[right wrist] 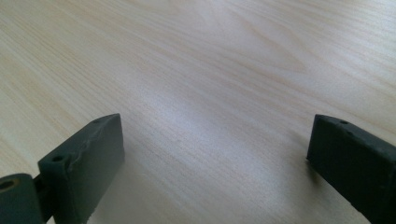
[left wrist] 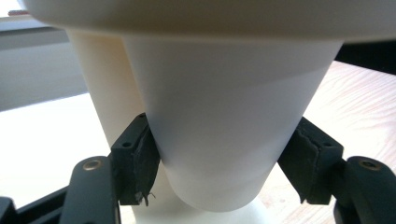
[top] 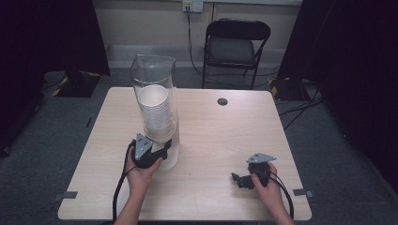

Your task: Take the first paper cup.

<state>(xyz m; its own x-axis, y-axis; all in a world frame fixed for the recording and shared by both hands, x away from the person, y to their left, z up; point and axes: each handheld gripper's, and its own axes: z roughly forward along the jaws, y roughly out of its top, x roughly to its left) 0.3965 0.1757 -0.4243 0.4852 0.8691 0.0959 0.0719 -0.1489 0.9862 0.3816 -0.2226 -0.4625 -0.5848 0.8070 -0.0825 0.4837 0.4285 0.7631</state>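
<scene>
Light wooden counter (top: 216,136) on grey carpet (top: 61,122), black folding chair (top: 236,44) behind it, pale wall (top: 141,21), dark curtains (top: 47,33) both sides

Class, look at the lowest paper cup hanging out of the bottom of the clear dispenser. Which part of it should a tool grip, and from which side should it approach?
Grip the lowest cup on its exposed tapered wall below the dispenser, one pad on each side, coming in level from the person's side of the table. The rim is hidden inside the tube, so only this lower wall is reachable. The left tool already brackets it this way; the taper probably suits a downward pull.
</scene>
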